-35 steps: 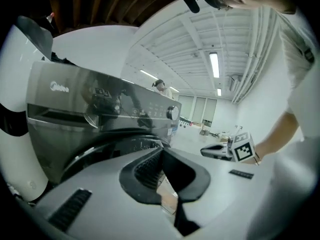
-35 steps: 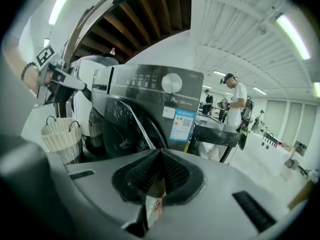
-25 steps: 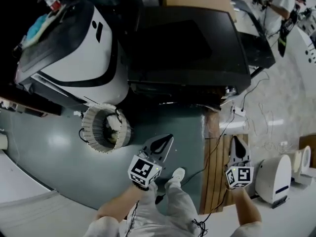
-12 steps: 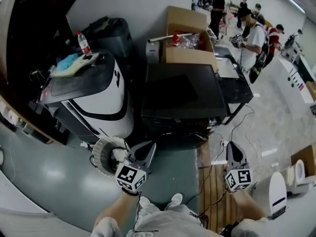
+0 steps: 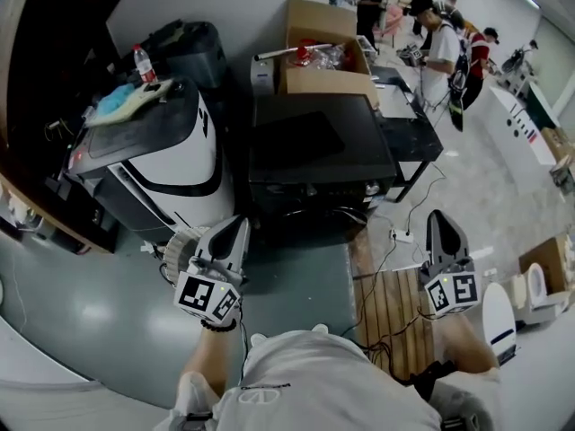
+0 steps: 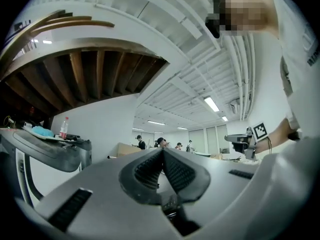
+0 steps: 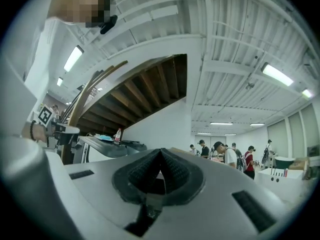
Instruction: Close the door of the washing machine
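Note:
The washing machine [image 5: 175, 164] is white with a dark lid [image 5: 126, 131] and stands at the left of the head view. A blue cloth [image 5: 115, 100] and a bottle [image 5: 142, 64] lie on that lid, which looks down. My left gripper [image 5: 238, 224] is shut and empty, held in the air in front of the machine's lower right corner, not touching it. My right gripper [image 5: 437, 216] is also shut and empty, well to the right over the wooden floor strip. In the left gripper view the machine [image 6: 45, 151] shows at the left; in the right gripper view the machine [image 7: 107, 146] is far left.
A black cabinet [image 5: 314, 151] stands right of the machine, with a cardboard box [image 5: 323, 57] behind it. A ribbed round hose coil [image 5: 178, 251] lies on the floor by the left gripper. Cables and a power strip [image 5: 400, 236] trail at the right. Several people stand at the back.
Both grippers have risen, still shut and level-pointing. The head view has tilted up, so the machine's top, the box and the people behind now show.

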Motion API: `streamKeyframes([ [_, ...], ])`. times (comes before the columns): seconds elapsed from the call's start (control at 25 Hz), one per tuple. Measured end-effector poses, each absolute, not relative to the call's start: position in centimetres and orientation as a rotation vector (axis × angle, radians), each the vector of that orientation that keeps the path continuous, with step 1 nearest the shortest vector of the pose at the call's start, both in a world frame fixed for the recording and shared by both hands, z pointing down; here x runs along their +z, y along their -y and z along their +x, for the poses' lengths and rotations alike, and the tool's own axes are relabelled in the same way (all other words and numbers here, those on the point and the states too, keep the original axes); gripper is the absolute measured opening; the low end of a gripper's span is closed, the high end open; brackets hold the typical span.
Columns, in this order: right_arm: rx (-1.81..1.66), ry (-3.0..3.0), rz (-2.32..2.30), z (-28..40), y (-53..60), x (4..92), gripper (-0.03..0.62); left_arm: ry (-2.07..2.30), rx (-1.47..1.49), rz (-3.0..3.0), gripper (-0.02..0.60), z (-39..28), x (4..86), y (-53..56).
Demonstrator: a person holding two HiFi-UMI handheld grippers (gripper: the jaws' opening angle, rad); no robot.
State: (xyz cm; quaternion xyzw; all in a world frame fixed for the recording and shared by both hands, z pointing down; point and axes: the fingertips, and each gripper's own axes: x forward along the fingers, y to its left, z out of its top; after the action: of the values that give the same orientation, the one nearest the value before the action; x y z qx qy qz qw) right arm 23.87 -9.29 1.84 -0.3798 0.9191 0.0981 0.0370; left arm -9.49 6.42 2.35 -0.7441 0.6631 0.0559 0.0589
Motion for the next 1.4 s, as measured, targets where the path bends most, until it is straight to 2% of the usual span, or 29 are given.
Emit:
streamKeyframes([
  [0.56, 0.231, -2.778, -1.193, 26.4, 7.7, 3.5, 0.011, -1.997, 0.173, -2.275, 0.003, -7.6, 2.9, -6.4],
  [1.4, 0.237, -2.794, -1.170, 26.8, 8.8, 4.0, 0.009, -2.020, 0.139, -2.264, 0.003, -7.0, 3.2, -5.0],
])
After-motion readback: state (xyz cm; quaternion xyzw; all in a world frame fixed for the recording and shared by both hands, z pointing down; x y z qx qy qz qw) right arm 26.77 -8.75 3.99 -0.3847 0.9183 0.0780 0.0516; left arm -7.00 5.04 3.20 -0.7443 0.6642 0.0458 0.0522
